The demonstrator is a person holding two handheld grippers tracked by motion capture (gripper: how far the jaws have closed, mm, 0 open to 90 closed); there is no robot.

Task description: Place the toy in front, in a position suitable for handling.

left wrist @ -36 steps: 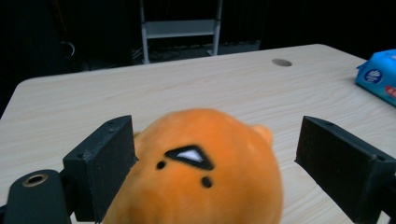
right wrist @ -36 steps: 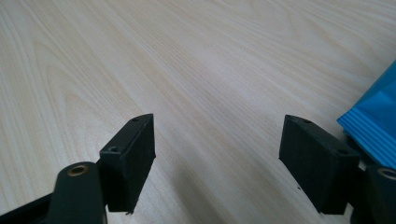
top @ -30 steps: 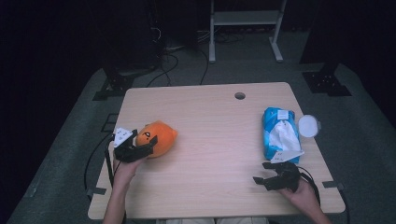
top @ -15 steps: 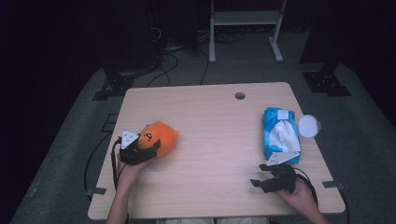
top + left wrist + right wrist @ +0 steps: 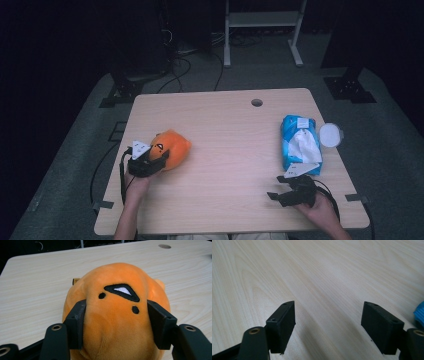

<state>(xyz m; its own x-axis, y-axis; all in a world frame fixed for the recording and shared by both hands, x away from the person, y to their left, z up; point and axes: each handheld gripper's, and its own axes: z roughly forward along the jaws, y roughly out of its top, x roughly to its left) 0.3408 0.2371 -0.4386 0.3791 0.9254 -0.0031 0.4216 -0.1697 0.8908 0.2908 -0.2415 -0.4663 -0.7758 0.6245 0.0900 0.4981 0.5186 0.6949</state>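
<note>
The orange toy (image 5: 117, 315) is soft plush with a short, matt pile, and its black and white face marks are stitched embroidery. The left gripper (image 5: 116, 322) has matt black plastic jaws with brass-coloured metal eyelets at the joints; the right gripper (image 5: 329, 327) is made the same way. The table (image 5: 230, 145) is pale wood-grain laminate, smooth with a faint sheen. Near its right edge, the blue tissue pack (image 5: 300, 145) is glossy plastic film with soft white paper showing at its opening.
</note>
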